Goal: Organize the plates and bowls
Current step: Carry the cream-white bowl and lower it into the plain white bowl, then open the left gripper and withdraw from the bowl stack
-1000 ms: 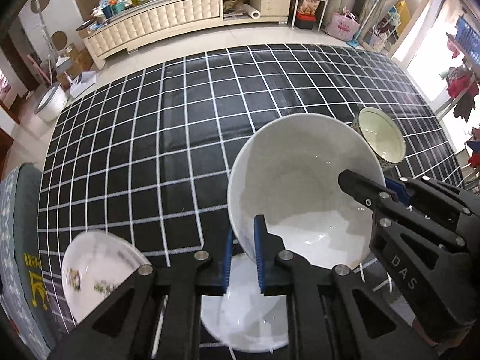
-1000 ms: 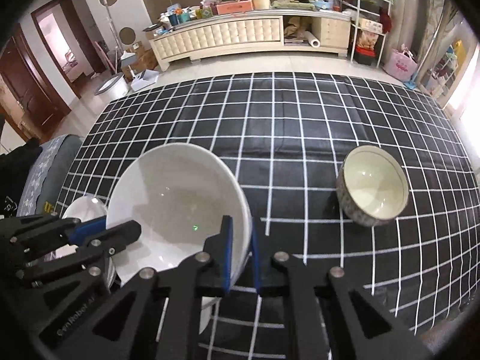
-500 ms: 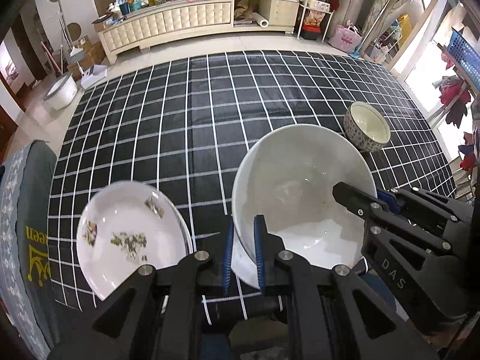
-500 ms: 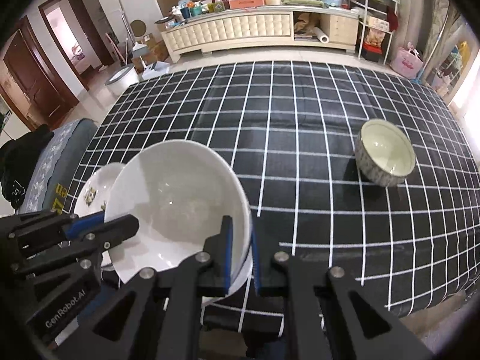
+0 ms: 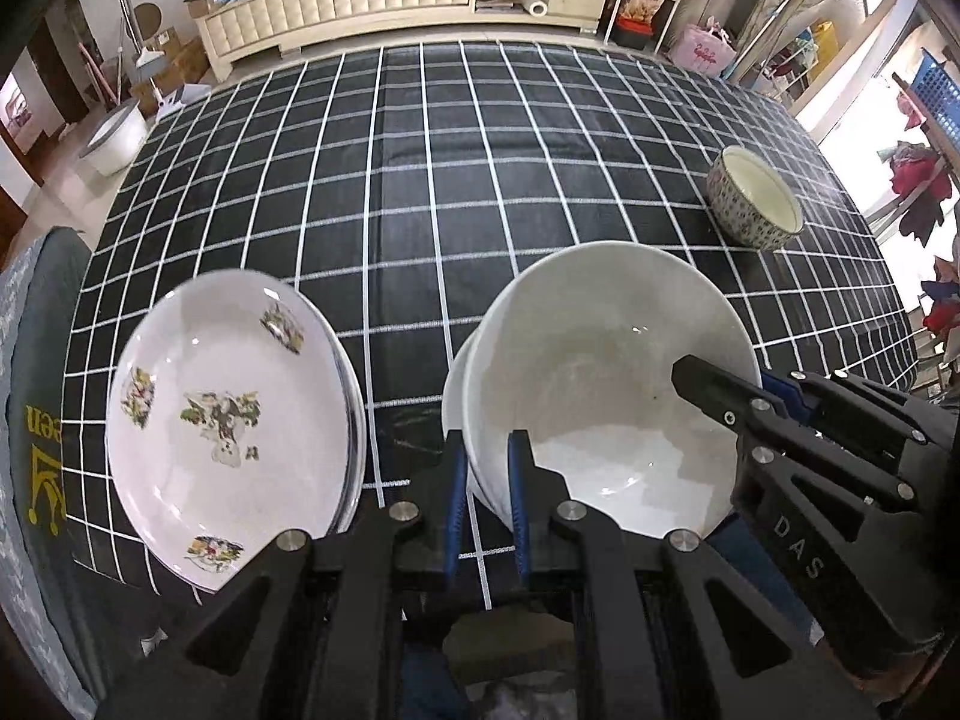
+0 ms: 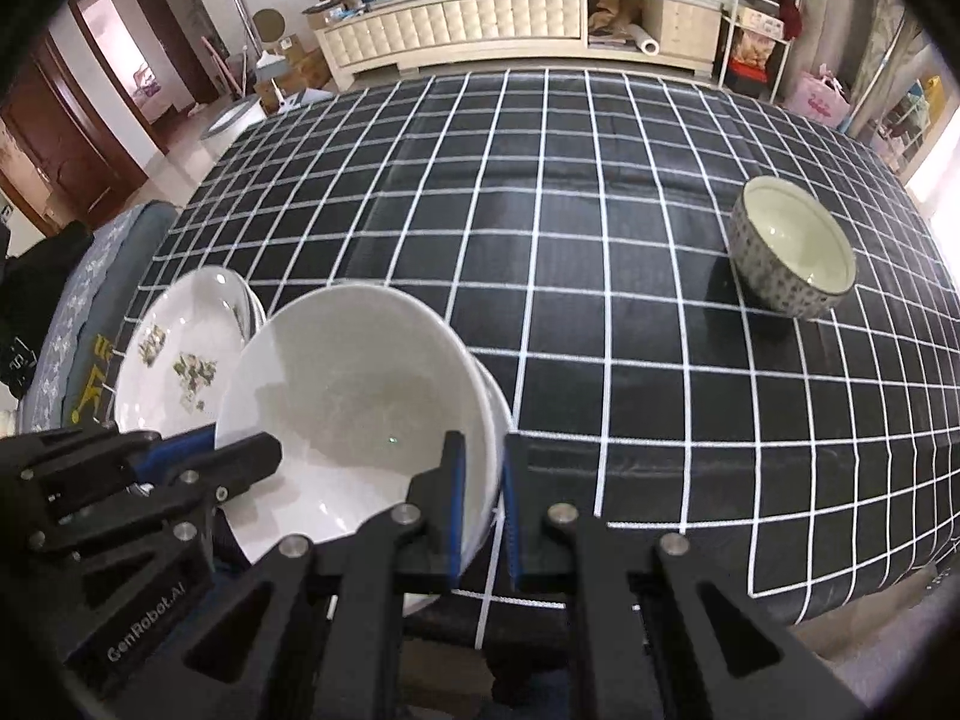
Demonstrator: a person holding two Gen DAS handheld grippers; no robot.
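Note:
A large white bowl (image 5: 606, 384) (image 6: 354, 396) is held above the near edge of the table by both grippers. My left gripper (image 5: 485, 501) is shut on its left rim. My right gripper (image 6: 480, 507) is shut on its right rim and shows in the left wrist view (image 5: 774, 402). A second white rim (image 5: 453, 384) shows just under the bowl. A floral white plate (image 5: 222, 414) (image 6: 180, 360) lies on a stack at the near left. A small patterned bowl (image 5: 753, 198) (image 6: 792, 246) stands at the far right.
The table has a black cloth with a white grid (image 5: 420, 180) (image 6: 540, 228). A grey cushioned seat (image 5: 36, 420) borders the table on the left. A cream sideboard (image 6: 456, 18) stands across the room beyond the table.
Both grippers have risen and drawn back toward the near table edge with the white bowl. The floral plate has come fully into view and the small bowl looks farther away.

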